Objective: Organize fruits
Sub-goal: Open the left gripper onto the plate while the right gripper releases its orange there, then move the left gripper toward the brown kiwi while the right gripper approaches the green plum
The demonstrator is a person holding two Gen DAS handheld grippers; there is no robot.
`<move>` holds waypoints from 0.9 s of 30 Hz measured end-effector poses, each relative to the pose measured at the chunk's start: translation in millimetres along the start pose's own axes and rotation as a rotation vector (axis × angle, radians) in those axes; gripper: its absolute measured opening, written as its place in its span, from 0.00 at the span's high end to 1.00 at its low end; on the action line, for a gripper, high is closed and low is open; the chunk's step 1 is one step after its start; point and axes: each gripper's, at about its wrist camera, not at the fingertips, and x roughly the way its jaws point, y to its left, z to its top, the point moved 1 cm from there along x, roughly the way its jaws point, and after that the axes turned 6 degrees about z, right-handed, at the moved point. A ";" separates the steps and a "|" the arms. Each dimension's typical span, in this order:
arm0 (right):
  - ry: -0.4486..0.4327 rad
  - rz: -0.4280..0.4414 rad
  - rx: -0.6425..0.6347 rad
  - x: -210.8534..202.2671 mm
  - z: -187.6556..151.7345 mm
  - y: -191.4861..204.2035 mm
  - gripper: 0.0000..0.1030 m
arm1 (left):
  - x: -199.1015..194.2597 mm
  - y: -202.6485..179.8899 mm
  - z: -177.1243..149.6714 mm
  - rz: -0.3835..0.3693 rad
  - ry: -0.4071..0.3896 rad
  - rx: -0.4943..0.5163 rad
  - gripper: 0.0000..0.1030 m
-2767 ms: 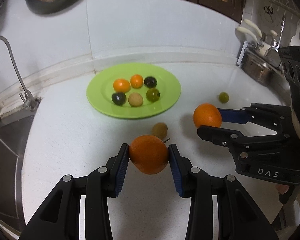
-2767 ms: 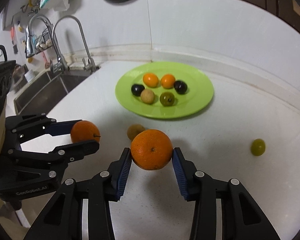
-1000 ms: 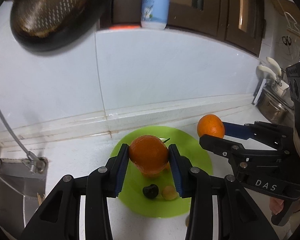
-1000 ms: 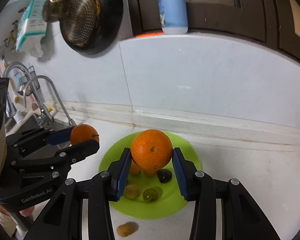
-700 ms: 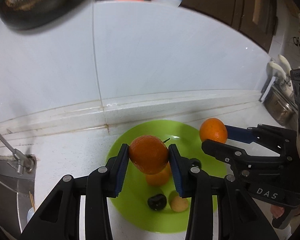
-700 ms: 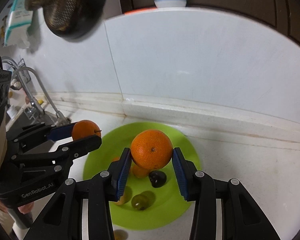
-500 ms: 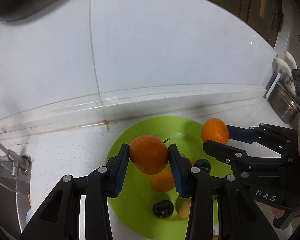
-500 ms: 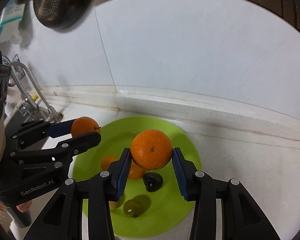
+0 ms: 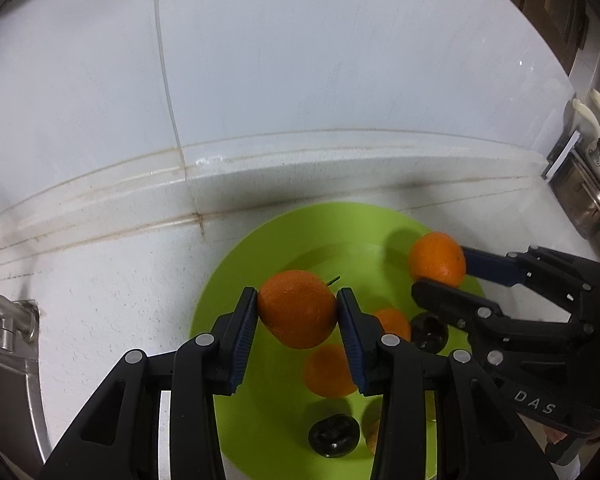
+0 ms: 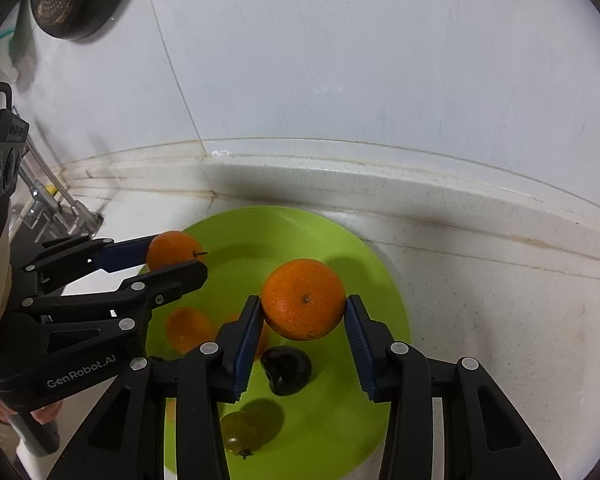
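Note:
My left gripper (image 9: 297, 312) is shut on an orange (image 9: 296, 308) and holds it above the left half of a round green plate (image 9: 236, 276). My right gripper (image 10: 304, 312) is shut on a second orange (image 10: 303, 299) over the plate's (image 10: 364, 264) right half. Each gripper also shows in the other's view, the right gripper (image 9: 440, 276) with its orange (image 9: 437, 258) and the left gripper (image 10: 176, 256) with its orange (image 10: 171, 249). On the plate lie small oranges (image 9: 327, 372), dark plums (image 10: 286, 370) and a green fruit (image 10: 242, 434).
The plate sits on a white counter (image 10: 480, 320) close to the white backsplash wall (image 9: 300, 80). A sink with a tap (image 10: 46, 188) lies to the left. A metal pot and utensils (image 9: 580, 184) stand at the far right. A pan (image 10: 72, 4) hangs on the wall.
Both grippers, each still holding its orange, have sunk and tilted down toward the plate, which now fills more of both views. The shelf and bottle above have left the frame.

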 end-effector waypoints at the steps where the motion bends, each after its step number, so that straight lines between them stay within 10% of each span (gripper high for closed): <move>1: -0.001 -0.005 0.001 -0.4 -0.3 -0.9 0.58 | 0.7 -0.3 -0.5 0.003 0.005 0.001 0.60; 27: -0.187 -0.084 0.032 -106.8 -37.8 14.1 0.40 | -127.7 -22.9 -38.3 0.147 -0.175 -0.034 0.28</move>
